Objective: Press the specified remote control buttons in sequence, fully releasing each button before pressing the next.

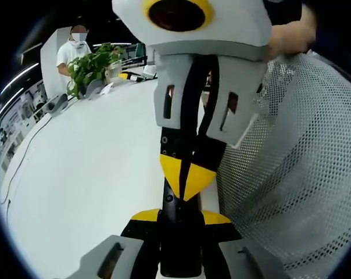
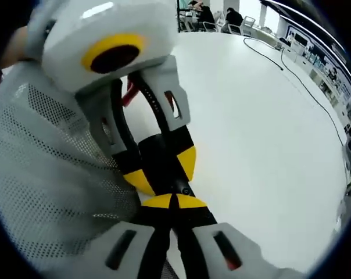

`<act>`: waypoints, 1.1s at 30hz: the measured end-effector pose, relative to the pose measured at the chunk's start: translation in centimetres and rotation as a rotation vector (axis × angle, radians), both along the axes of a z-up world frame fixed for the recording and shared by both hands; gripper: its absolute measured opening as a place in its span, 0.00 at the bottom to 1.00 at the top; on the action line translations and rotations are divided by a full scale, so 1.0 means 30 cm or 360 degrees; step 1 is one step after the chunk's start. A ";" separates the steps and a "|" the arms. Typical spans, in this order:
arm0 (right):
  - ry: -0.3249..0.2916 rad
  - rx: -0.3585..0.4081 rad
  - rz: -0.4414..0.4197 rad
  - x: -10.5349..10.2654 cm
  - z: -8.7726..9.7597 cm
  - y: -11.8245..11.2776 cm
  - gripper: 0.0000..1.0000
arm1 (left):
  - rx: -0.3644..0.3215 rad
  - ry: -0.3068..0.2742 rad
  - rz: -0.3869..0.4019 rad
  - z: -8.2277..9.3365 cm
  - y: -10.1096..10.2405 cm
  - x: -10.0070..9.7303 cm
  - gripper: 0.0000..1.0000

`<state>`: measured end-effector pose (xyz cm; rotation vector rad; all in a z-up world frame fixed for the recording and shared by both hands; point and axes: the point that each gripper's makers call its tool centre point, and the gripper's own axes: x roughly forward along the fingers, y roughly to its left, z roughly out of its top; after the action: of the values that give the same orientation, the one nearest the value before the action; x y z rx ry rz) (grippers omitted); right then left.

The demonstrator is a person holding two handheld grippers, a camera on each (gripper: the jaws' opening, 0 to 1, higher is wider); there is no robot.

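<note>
White tabletop (image 1: 94, 174) fills the left half of the left gripper view. At its far edge is a person in a white shirt (image 1: 71, 52) behind a leafy potted plant (image 1: 94, 64), and a thin cable (image 1: 18, 163) trails along the near-left rim. At centre, the left gripper (image 1: 181, 218) has its yellow-tipped jaws apart, clamped on a slim black bar that I read as the remote control (image 1: 180, 244). It's seen end-on, so the buttons aren't readable. The right gripper (image 1: 184, 177) comes down from the top with its yellow tips together, the points resting on the remote's upper end just ahead of the left jaws. White mesh chair back (image 1: 292, 174) is on the right, with a hand (image 1: 292, 35) above it. In the right gripper view the mesh chair back (image 2: 42, 174) sits left. The left gripper (image 2: 163, 168) enters from top-left, jaws straddling the remote control (image 2: 163, 157). The right gripper (image 2: 172, 202) is at bottom centre, tips closed and meeting the remote. Bare tabletop (image 2: 251, 145) lies to the right, crossed by a cable (image 2: 297, 75), with chairs (image 2: 222, 17) at the far end.
</note>
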<state>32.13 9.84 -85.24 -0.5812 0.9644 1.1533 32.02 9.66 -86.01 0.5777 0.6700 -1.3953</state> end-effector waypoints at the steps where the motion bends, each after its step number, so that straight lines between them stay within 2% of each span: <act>1: 0.0016 0.0018 -0.0021 -0.001 0.001 0.000 0.00 | 0.0003 0.0002 -0.0003 0.000 0.000 0.000 0.24; 11: 0.0000 -0.0003 -0.0007 -0.004 -0.001 -0.002 0.00 | 0.0004 -0.0001 -0.0007 0.001 -0.001 -0.002 0.25; 22: -0.0098 -0.0080 0.0066 0.003 -0.005 0.001 0.00 | -0.0011 0.0012 0.0004 -0.002 -0.007 0.004 0.24; 30: -0.0114 -0.0099 0.0044 0.010 -0.007 -0.001 0.00 | -0.0001 0.0004 0.0000 -0.003 -0.006 0.003 0.24; 33: -0.0060 -0.0058 0.0000 0.011 -0.003 -0.003 0.00 | -0.0006 0.0004 0.0003 -0.003 -0.007 0.003 0.24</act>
<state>32.44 9.75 -85.34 -0.6302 0.9544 1.1232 32.10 9.46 -86.10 0.5723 0.6697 -1.3953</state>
